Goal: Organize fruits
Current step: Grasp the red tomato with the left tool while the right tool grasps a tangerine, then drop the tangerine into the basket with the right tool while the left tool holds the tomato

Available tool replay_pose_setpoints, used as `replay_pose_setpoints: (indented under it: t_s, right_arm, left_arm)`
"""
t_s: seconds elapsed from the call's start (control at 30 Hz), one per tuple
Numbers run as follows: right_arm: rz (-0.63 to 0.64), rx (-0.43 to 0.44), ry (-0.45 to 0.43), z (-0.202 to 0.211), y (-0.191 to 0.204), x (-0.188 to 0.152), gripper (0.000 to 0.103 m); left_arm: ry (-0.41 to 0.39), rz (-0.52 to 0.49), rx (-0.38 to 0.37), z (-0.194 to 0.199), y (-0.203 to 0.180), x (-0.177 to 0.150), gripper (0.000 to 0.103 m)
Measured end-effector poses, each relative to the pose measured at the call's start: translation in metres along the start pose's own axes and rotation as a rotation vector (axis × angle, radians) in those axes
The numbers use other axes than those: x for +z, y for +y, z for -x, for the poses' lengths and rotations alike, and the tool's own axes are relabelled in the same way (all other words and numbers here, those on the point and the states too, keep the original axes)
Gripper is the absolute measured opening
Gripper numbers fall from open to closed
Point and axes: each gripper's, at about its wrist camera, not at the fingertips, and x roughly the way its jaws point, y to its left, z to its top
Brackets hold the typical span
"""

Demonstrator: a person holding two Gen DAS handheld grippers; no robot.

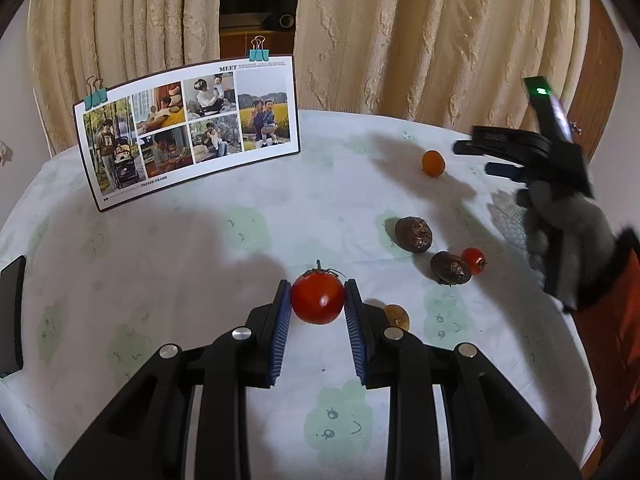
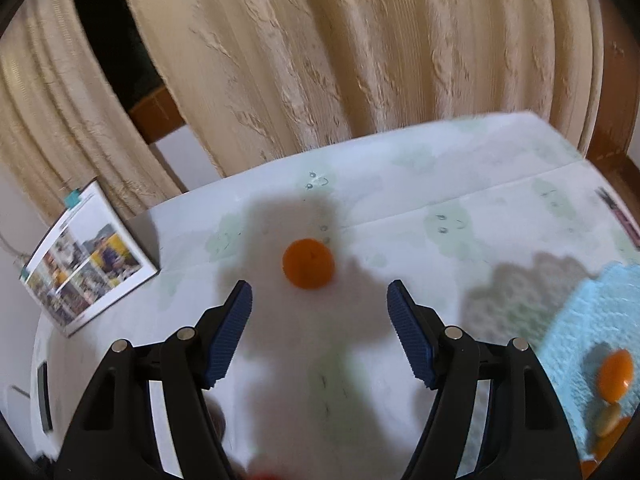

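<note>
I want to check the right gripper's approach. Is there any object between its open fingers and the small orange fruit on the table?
Nothing visible: the right gripper is open, and only bare tablecloth lies before the orange fruit.

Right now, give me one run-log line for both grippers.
left gripper: shut on tomato | right gripper: open, empty, facing orange fruit | blue mat: holds orange fruits

Table (image 1: 240, 216): white cloth, pale green print. On it: propped photo card (image 1: 188, 128) upper left, orange fruit (image 1: 433, 163) upper right, two brown fruits (image 1: 413, 234) and small tomato (image 1: 473, 260) right of centre, blue mat (image 2: 592, 320) lower right, right wrist view.
</note>
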Motion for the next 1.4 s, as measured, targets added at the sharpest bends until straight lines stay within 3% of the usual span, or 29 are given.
replay_pose_setpoints:
  t_s: [0.43, 0.53, 0.63, 0.7, 1.03, 1.4]
  right_arm:
    - [0.016, -0.052, 0.092, -0.062, 0.004, 0.013, 0.071]
    - [0.051, -0.07, 0.098, -0.069, 0.009, 0.012, 0.062]
    - [0.08, -0.062, 0.106, -0.071, 0.013, 0.011, 0.039]
    - [0.076, -0.052, 0.119, -0.066, 0.014, 0.011, 0.039]
    - [0.097, 0.002, 0.022, 0.013, 0.01, 0.006, 0.039]
    - [0.003, -0.038, -0.073, 0.119, -0.059, -0.033, 0.039]
  left_arm:
    - [0.024, 0.029, 0.01, -0.008, 0.008, 0.001, 0.027]
    - [0.031, 0.03, 0.013, -0.011, 0.008, 0.0, 0.027]
    - [0.037, 0.032, 0.017, -0.013, 0.009, -0.001, 0.027]
    - [0.038, 0.033, 0.017, -0.013, 0.009, -0.001, 0.027]
    - [0.019, 0.026, 0.01, -0.006, 0.005, 0.0, 0.027]
    - [0.002, -0.014, -0.012, 0.003, -0.013, -0.003, 0.027]
